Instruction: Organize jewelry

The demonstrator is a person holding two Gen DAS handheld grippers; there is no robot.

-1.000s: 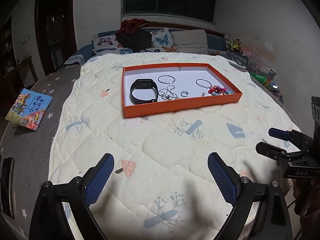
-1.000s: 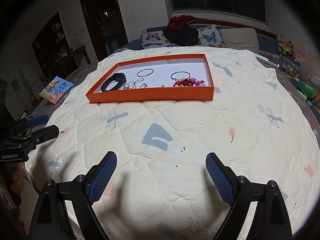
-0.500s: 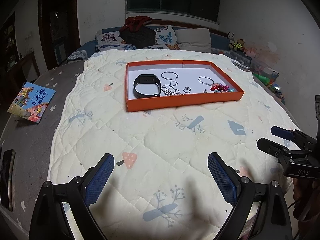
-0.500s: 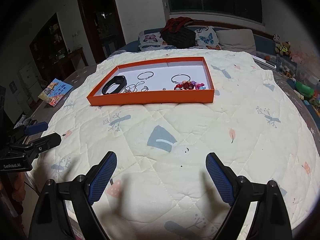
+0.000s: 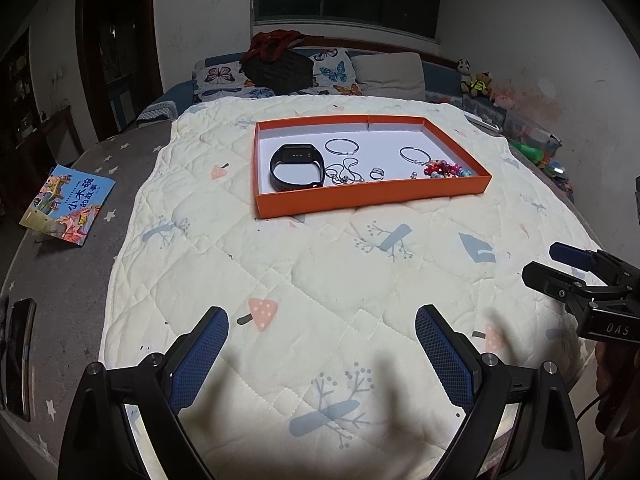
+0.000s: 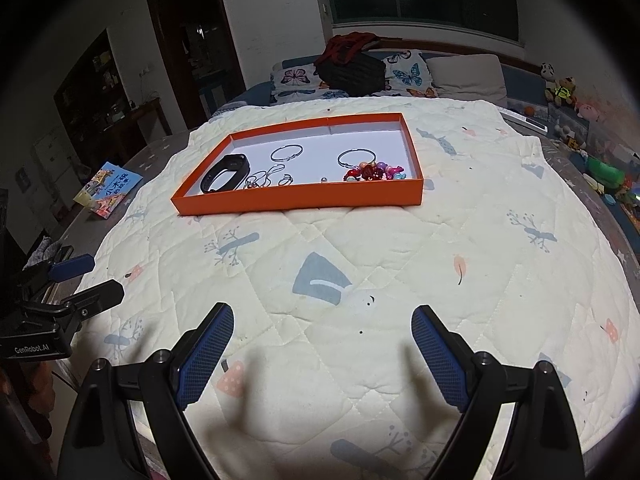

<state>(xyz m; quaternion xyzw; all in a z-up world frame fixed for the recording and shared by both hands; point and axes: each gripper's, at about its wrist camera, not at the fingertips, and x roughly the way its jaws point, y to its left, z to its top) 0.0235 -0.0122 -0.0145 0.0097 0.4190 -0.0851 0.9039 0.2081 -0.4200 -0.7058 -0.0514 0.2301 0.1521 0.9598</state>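
orange tray on bed quilt: black smartband, bangles, ring, bead bracelet. both grippers' jaws wide open, empty, left gripper, right gripper.

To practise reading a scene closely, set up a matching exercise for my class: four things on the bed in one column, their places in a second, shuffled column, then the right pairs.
Things:
1. black wristband
2. coloured bead cluster
3. picture book
4. orange tray

Places:
A. on the grey starred sheet, off the quilt
B. tray's right end
C. on the cream quilt
D. tray's left end

Pairs: 1-D, 2-B, 3-A, 4-C
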